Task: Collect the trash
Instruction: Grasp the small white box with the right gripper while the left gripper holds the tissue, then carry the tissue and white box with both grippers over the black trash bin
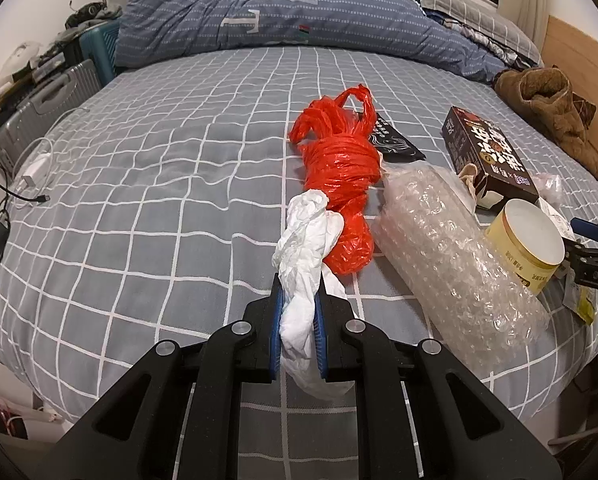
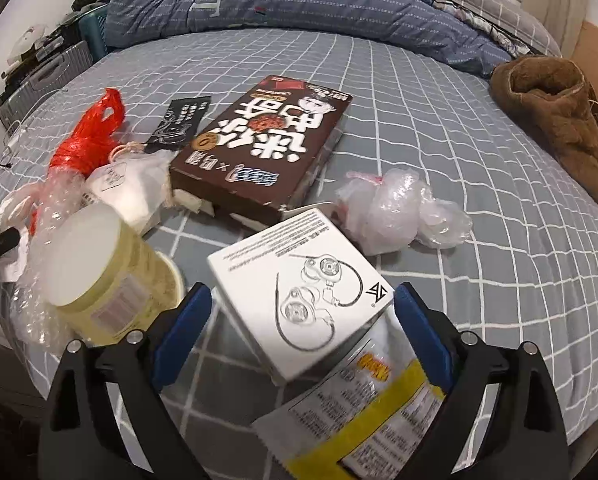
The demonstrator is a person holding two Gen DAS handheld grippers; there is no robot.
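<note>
Pinching white tissue wad point(image 1: 305, 280) in left hand-held gripper point(image 1: 299, 300), lower centre; soft, light. Right hand-held gripper point(image 2: 303, 300) spread wide around white earphone box point(image 2: 299, 300) on bed point(image 2: 499, 280), not gripping. Stiff, light carton; take across flat sides.

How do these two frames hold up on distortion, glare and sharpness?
Left wrist: strong fisheye bend, dark corners, glare on bubble wrap, white bag sharp. Right wrist: same bend, white box and yellow packet slightly soft up close.
</note>
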